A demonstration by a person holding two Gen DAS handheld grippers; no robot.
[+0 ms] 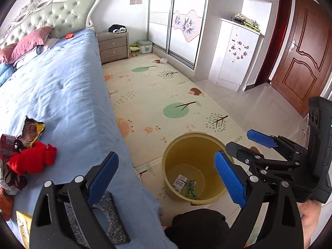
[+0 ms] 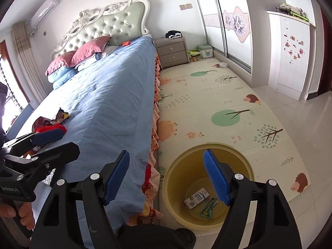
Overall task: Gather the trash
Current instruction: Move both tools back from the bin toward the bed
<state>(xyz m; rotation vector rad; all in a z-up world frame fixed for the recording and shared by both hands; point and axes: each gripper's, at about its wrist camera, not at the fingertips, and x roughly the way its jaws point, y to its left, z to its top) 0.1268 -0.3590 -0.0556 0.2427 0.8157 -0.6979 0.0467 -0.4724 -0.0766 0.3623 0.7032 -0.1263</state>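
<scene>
The bed (image 1: 62, 95), under a blue sheet, fills the left half of both views; its tufted headboard (image 2: 108, 23) runs off toward 11 o'clock. The printed play mat (image 1: 166, 95), with trees and hedgehogs, covers the floor beside it.

The yellow trash bin (image 1: 193, 166) stands on the mat's near edge, close beside the bed, at about 5 o'clock in both views. On its bottom lie a small white carton (image 2: 196, 200) with blue print too small to read and, just beside it, a green wrapper (image 2: 208, 206). Its near rim is cut off by a dark shape at the bottom of the left wrist view.

The left gripper (image 1: 166, 186) is released, its blue pads wide apart and holding nothing; it hangs over the bed's edge and the bin. The right gripper (image 2: 168, 186) is likewise spread and unloaded, its right finger (image 2: 216, 182) over the bin's mouth. On the left unit's body, seen at 9 o'clock in the right wrist view, is white lettering that looks like "GenRobot.AI".

More trash lies on the bed at 9 o'clock in the left wrist view: a torn snack wrapper (image 1: 32, 131), yellow and brown, its print illegible, touching a crumpled red item (image 1: 33, 159) that I cannot identify. A yellow packet (image 1: 23, 228) is cut off at the frame's lower left.
</scene>
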